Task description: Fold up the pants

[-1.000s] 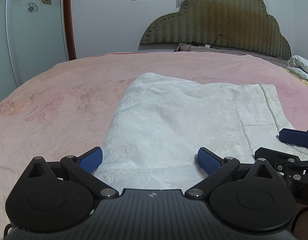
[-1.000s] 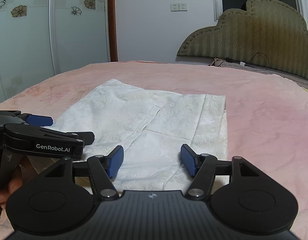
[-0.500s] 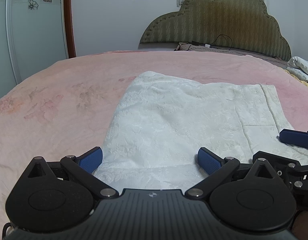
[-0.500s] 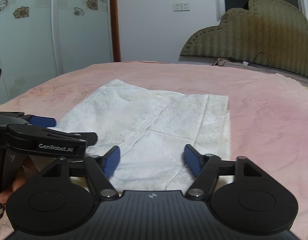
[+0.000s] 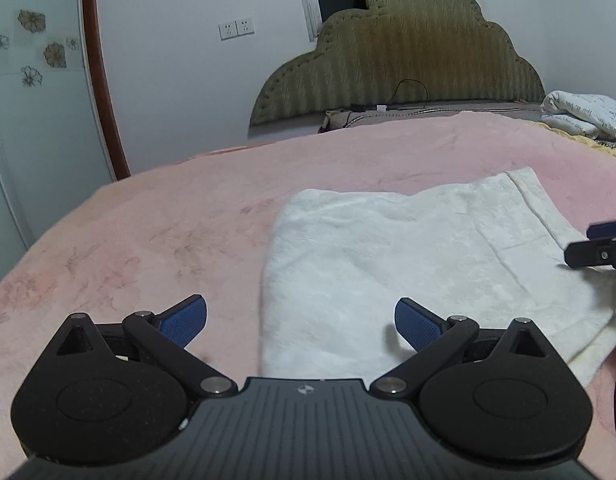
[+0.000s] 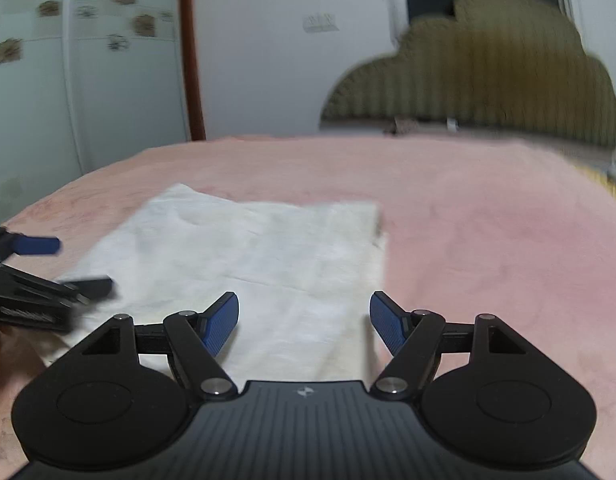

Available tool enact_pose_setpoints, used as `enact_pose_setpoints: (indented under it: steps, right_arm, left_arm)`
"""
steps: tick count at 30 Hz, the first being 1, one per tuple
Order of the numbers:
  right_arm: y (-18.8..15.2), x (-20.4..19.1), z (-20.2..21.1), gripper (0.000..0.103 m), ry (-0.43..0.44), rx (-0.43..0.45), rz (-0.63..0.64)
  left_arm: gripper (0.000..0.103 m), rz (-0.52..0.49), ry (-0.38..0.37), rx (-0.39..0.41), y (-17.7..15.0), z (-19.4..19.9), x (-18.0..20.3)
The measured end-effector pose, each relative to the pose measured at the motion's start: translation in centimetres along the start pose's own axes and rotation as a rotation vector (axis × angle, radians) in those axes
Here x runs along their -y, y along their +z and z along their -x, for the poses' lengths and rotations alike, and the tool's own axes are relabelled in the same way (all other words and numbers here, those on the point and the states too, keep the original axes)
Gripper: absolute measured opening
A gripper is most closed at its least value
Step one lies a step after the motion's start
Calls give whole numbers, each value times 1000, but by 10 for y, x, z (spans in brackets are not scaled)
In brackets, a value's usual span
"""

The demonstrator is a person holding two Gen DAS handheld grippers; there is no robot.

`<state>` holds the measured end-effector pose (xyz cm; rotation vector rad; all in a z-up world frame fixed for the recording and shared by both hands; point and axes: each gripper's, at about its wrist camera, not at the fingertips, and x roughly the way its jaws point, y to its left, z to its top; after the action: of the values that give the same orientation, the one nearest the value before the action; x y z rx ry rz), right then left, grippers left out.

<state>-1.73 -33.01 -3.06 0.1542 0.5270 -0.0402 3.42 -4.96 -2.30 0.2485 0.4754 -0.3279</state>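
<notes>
The white textured pants (image 5: 408, 256) lie folded flat in a rectangle on the pink bed cover, also in the right wrist view (image 6: 260, 256). My left gripper (image 5: 301, 322) is open and empty, hovering over the near left edge of the pants. My right gripper (image 6: 304, 326) is open and empty over the near right part of the pants. The right gripper shows at the right edge of the left wrist view (image 5: 600, 240). The left gripper shows at the left edge of the right wrist view (image 6: 40, 272). The right wrist view is motion-blurred.
The pink bed cover (image 5: 148, 248) spreads all around the pants. An olive padded headboard (image 5: 408, 52) stands at the back with a cable before it. A rolled white quilt (image 5: 584, 114) lies far right. A wardrobe with flower decals (image 6: 88, 60) stands to the left.
Both grippers have lifted and pulled back from the pants, and they have swung apart. The left view has shifted left, the right view right. The pants lie unchanged.
</notes>
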Motion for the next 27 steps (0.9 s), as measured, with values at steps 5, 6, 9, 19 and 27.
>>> enact_pose_setpoints:
  steps: [5,6,9,19,27]
  right_arm:
    - [3,43,-19,72,144,-98,-204]
    - [3,49,-24,72,174,-116,-236]
    - [7,63,-34,74,272,-141,-280]
    - [19,73,-68,52,346,-157,-388]
    - [20,65,-50,23,356,-106,-342]
  left_arm:
    - [101,177,-290,-139,9,-29,-51]
    - [101,216,-361,-166,10,-37,-59]
    - [101,274,-481,-250,11,-61,-68]
    - [98,154,-442,-229,14,-86,-34]
    - [38,287,-422,-261,18,-82,-64]
